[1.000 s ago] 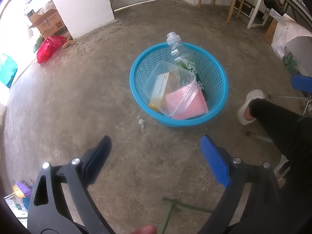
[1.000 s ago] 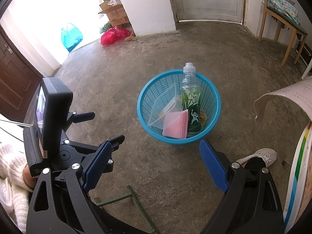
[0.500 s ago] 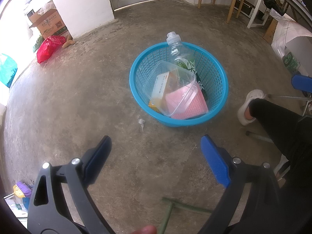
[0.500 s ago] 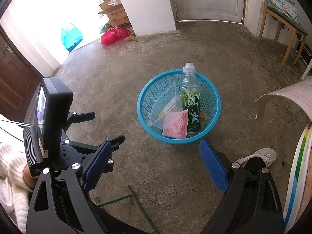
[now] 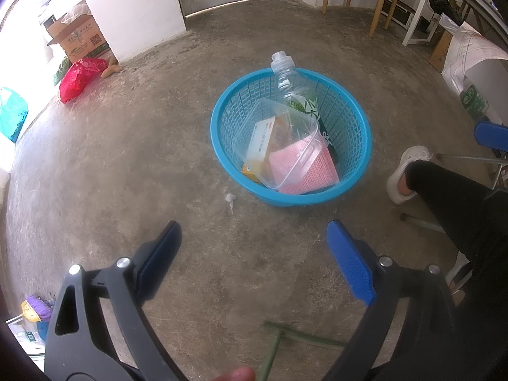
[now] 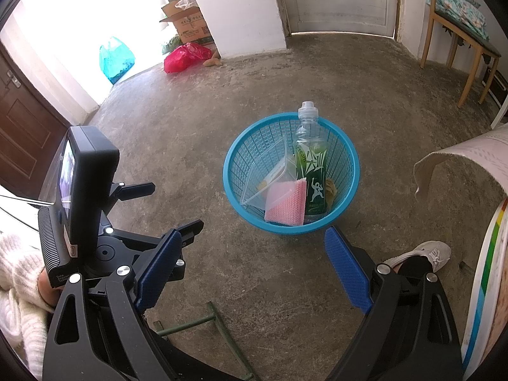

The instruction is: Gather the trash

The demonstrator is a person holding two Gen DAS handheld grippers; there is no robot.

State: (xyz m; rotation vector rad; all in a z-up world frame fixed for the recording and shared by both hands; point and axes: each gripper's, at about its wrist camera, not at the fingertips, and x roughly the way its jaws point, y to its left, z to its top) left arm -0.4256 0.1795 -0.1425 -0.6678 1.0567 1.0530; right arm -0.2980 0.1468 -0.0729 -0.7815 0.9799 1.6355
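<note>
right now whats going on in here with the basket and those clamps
A person holds a gripper in each hand; the left gripper and right gripper are both open and empty, above the concrete floor. The blue basket already holds a plastic bottle, a clear container and a pink cloth. A small white scrap lies beside it.
</note>
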